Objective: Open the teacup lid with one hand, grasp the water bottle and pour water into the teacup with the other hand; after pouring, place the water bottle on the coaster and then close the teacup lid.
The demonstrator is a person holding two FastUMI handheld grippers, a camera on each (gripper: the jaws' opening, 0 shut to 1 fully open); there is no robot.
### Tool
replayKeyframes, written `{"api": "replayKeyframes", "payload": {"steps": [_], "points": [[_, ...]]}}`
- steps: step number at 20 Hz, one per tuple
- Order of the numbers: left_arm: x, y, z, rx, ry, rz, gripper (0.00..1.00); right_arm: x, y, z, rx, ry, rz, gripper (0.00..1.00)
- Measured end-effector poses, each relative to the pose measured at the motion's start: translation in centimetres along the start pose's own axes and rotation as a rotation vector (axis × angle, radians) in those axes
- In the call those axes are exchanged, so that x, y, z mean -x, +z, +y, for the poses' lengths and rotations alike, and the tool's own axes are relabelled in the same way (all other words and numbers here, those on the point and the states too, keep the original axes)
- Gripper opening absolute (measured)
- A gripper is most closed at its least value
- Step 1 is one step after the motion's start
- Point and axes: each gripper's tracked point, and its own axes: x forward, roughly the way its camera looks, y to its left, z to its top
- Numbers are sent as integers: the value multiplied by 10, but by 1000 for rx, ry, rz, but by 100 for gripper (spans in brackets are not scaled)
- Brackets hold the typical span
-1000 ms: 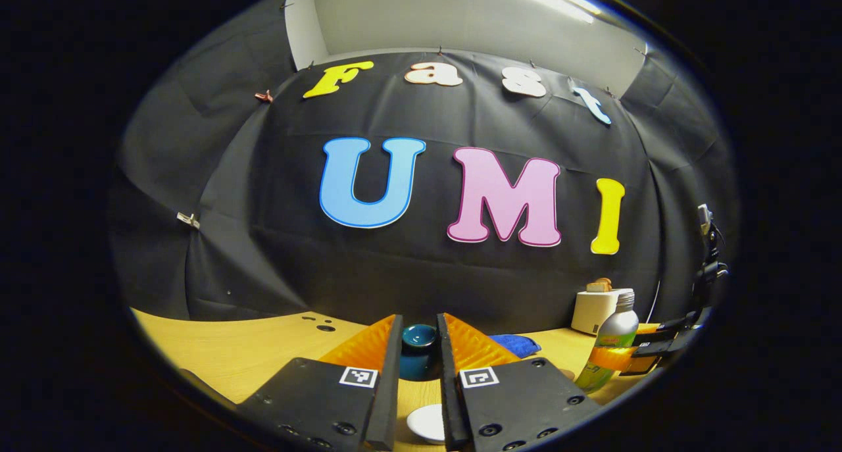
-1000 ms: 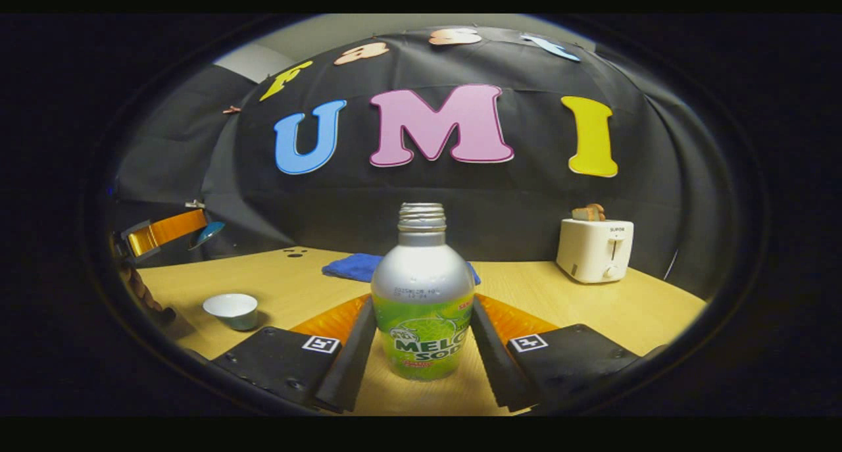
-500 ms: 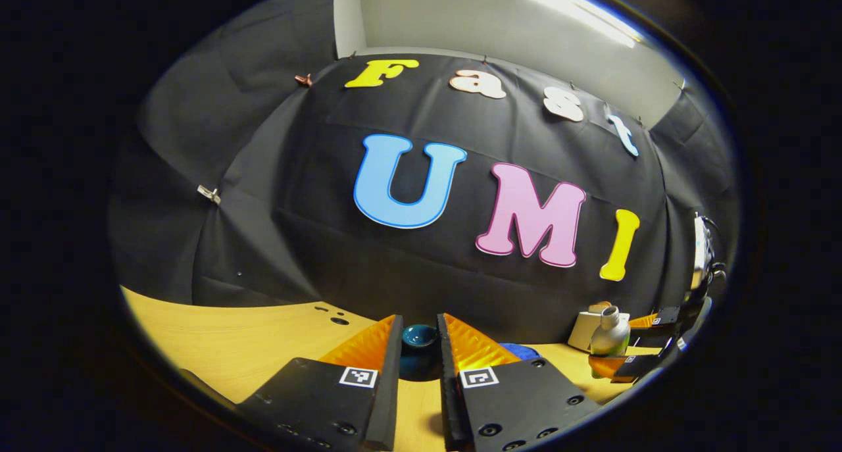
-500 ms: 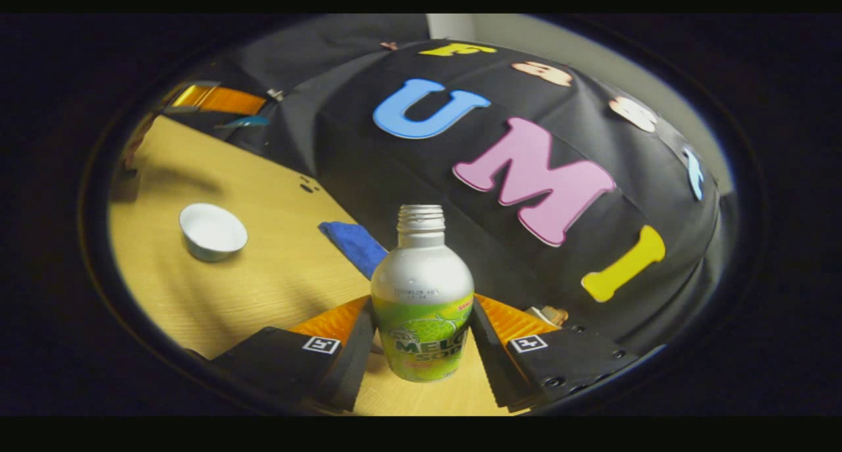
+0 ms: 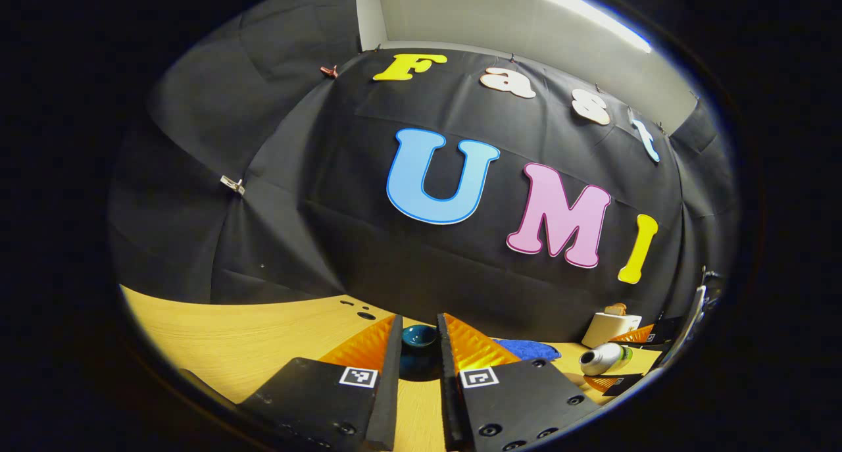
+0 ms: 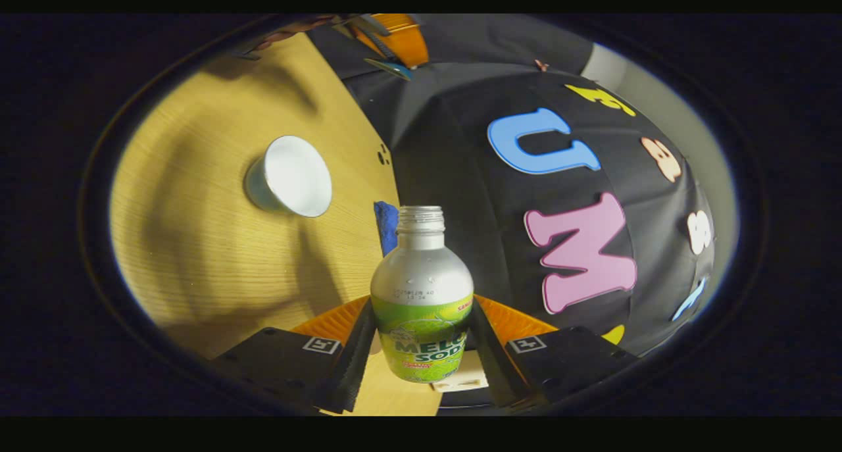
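My right gripper (image 6: pixel 421 310) is shut on the silver and green water bottle (image 6: pixel 421 274), uncapped. That gripper is rolled far over, so the bottle lies almost on its side, as the left gripper view shows it (image 5: pixel 602 358) at the far right. The open teacup (image 6: pixel 289 175), white inside, stands on the table beyond and to the left of the bottle's mouth. My left gripper (image 5: pixel 419 330) is shut on the knob of the teal teacup lid (image 5: pixel 420 339), held up in the air. In the right gripper view the left gripper (image 6: pixel 395 37) and lid (image 6: pixel 389 68) sit at the top edge.
A wooden table (image 6: pixel 197 261) carries a blue cloth (image 5: pixel 526 350) and a white toaster (image 5: pixel 612 326) at the back near the black wall. Small dark holes (image 5: pixel 358 310) mark the tabletop near the wall.
My right gripper has rolled over with the bottle, tipping it from upright to nearly level. The teacup has come nearer in its view. My left gripper has swung away with the lid.
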Motion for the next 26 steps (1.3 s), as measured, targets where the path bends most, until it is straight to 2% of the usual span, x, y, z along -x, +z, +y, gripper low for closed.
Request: {"api": "replayKeyframes", "payload": {"steps": [5,8,12,23,24,26], "points": [[-3,-5,-3,16,-16,17,31,-6,11,7,205,46,-25,77],[-3,-10,-3,14,-21,30,34,-9,18,11,280,58,-43,77],[-4,-12,1,19,-13,38,31,-7,22,12,383,57,-63,77],[-4,-14,6,12,-3,50,31,-8,28,9,502,40,-80,77],[-5,-14,6,9,-2,50,31,-9,29,7,521,34,-82,73],[-5,-14,6,13,-1,49,31,-9,31,3,564,17,-92,77]]}}
